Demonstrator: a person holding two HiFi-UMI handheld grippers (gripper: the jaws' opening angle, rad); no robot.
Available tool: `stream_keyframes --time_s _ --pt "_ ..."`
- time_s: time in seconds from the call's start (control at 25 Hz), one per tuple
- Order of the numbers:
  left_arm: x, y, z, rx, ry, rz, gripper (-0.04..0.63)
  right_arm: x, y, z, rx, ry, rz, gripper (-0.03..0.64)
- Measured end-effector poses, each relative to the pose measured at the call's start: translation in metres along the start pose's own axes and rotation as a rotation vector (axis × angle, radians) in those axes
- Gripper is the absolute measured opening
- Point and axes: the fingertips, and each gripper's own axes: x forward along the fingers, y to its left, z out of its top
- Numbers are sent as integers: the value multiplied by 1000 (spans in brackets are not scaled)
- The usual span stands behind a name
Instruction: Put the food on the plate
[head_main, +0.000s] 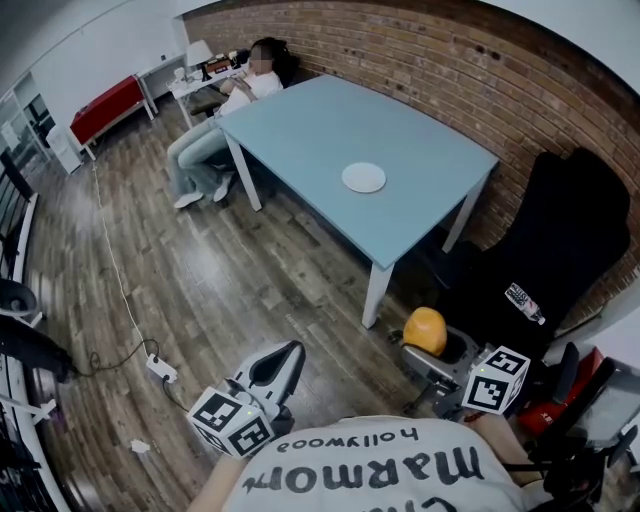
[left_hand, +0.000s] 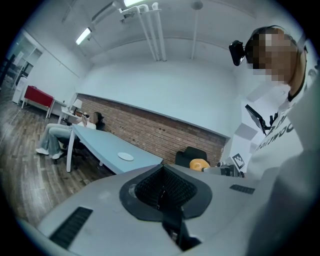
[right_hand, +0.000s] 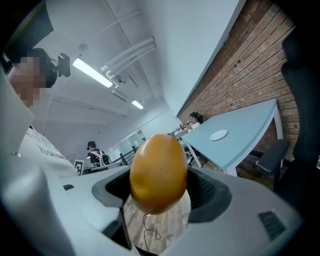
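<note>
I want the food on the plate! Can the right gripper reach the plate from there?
Probably not yet. The right gripper holds the orange food short of the table, and the plate lies well in on it. Nothing blocks the way; stepping closer should do.

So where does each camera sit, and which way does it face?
Head view: on the person's head, looking steeply down at floor, blue table and white plate; shirt, left gripper and right gripper show.
Left gripper view: on the left gripper, looking along its shut fingers toward the table; the person's torso at right.
Right gripper view: on the right gripper, looking past the orange food its fingers hold; shirt at left.
All three show the plate on the table.
</note>
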Motion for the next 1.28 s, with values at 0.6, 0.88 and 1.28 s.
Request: stream_keyframes --time_s 0.6,0.88,1.28 --pt "40 18 14 12 -5 -57 6 12 -23 12 2 9 -61 318" --pt "48 41 14 0 -20 5 6 34 -45 21 -8 33 -34 318" --pt "87 90 36 -3 -35 92 6 81 -93 60 -10 59 2 318"
